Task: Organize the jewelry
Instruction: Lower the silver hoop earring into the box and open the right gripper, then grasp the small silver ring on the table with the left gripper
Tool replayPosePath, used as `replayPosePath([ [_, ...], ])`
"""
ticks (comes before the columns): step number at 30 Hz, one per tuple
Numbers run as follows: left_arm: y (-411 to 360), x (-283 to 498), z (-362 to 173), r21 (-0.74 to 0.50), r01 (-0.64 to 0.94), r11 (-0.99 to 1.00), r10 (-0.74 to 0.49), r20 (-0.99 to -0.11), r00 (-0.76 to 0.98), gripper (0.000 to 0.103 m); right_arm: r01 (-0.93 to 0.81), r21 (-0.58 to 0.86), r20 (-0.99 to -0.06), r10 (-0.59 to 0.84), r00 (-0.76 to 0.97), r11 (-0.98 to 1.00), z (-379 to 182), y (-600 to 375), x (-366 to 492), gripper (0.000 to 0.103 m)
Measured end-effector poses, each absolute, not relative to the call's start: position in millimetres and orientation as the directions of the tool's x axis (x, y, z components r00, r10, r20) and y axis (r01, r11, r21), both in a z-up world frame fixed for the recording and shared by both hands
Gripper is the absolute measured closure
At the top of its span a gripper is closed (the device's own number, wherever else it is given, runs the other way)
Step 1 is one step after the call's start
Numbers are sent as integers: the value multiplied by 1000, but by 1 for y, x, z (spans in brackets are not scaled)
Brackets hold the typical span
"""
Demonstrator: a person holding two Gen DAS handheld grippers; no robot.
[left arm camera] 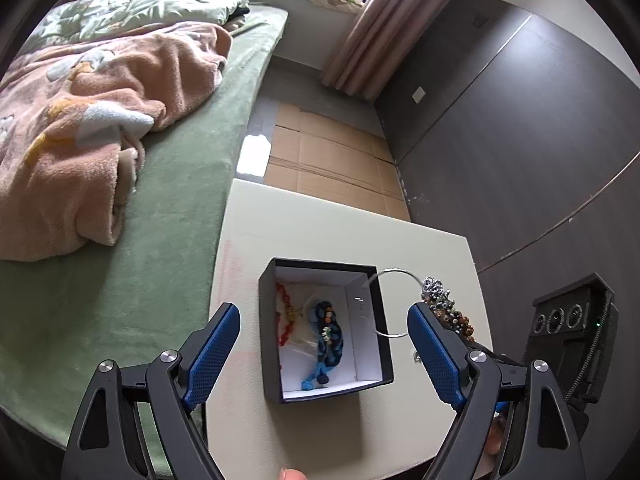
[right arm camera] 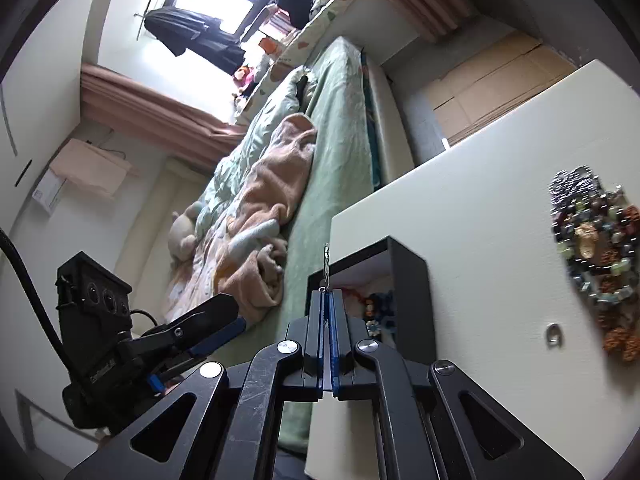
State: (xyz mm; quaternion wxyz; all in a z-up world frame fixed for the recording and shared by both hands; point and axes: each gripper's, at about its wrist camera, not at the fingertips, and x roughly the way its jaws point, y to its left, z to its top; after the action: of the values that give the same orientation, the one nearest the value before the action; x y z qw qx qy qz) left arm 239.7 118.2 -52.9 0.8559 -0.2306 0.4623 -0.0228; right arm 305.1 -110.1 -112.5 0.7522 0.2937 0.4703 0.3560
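Between the shut right tool's (right arm camera: 328,300) fingers, a silver bangle (left arm camera: 390,304); left tool (left arm camera: 324,334) spread.

Box (left arm camera: 326,330) on table (left arm camera: 320,228); bead pile (left arm camera: 446,308) right of it.

Black box (left arm camera: 384,320), white inside, holds a blue bracelet (left arm camera: 328,332) and red beads (left arm camera: 285,308).

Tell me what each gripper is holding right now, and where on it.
Right gripper is shut on the thin silver bangle, pinching its rim edge-on over the black box. Left gripper is open, holding nothing.
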Motion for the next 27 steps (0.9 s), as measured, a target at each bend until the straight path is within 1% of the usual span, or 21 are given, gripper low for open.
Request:
replayPosePath([
  [3,118,237,-53,-416,-174,892,-254,-782,569,17,-239,763,-539,796,277,600,-121,-98,310,98],
  [4,118,237,-52,-417,-174,892,-255,-782,569,17,-219,755,-565,783,261,618,-126,-94,313,95],
  [5,117,236,-52,-417,-173,893,-255,-782,569,17,-204,751,-580,775,250,628,-130,-93,316,78],
  [6,116,236,-52,-415,-171,894,-254,-782,570,17,-196,751,-583,773,251,631,-131,-93,316,53],
  [8,113,236,-50,-409,-162,898,-253,-782,569,17,-202,751,-568,771,286,628,-123,-101,315,36],
  [12,106,237,-47,-395,-146,907,-249,-782,571,17,-252,746,-535,780,325,617,-104,-118,309,34],
  [17,90,240,-48,-388,-109,915,-264,-781,566,17,-250,696,-555,726,407,673,-92,-155,303,34],
  [21,72,244,-48,-384,-72,921,-281,-778,561,17,-208,682,-573,689,445,701,-90,-181,306,34],
  [25,48,250,-47,-371,-20,929,-298,-776,556,17,-89,642,-622,585,521,762,-95,-218,307,34],
  [27,34,253,-46,-364,10,931,-307,-772,557,17,-51,641,-630,563,534,766,-97,-233,310,34],
])
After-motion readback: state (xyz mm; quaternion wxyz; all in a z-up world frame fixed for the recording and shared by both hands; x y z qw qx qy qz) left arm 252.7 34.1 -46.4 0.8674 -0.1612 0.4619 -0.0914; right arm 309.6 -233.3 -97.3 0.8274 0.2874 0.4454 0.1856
